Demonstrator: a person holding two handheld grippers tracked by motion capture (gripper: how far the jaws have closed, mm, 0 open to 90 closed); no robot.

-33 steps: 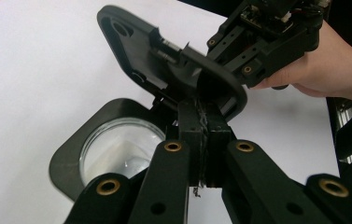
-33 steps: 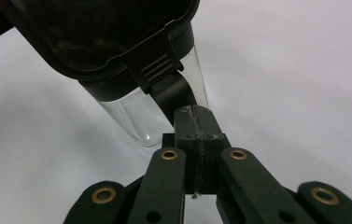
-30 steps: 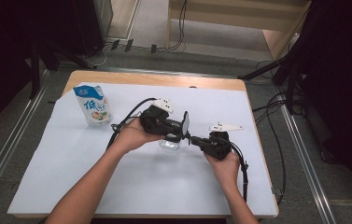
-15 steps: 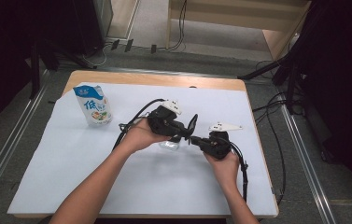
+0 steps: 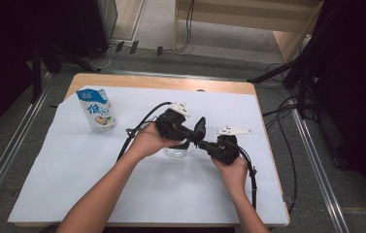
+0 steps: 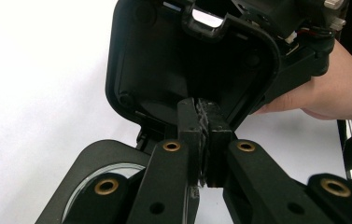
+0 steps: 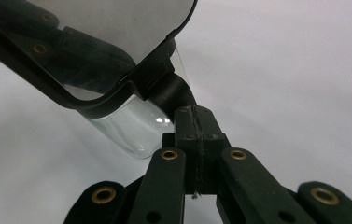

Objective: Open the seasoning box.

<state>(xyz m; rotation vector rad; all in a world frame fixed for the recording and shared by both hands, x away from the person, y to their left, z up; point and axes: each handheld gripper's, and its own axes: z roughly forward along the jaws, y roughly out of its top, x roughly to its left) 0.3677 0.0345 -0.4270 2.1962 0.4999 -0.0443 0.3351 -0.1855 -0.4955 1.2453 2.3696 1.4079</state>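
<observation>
- White sheet covers a wooden counter; grey floor, cables and dark stands lie around and beyond it.
- High view: a milk carton with blue print stands upright near the far left of the sheet, well apart from both hands.
- High view: left gripper and right gripper meet tip to tip at the middle of the counter, over a small clear glass resting on the sheet. From here the glass is a pale patch half hidden under the left gripper, and whether either tool touches it cannot be told.
- Left gripper view: its fingers are pressed together, nothing between the pads. Just behind them rises the black housing of the right gripper, held by the person's hand. At lower left a curved glass rim shows through a black frame.
- Right gripper view: its fingers are likewise fully closed, with nothing gripped. The clear glass lies just beside their tips, seen from the side with a rounded base; part of the left gripper crosses in front of it.
- Only the gripper views show the seam between the closed pads; only the high view shows the carton and the forearms coming in from the near edge.
</observation>
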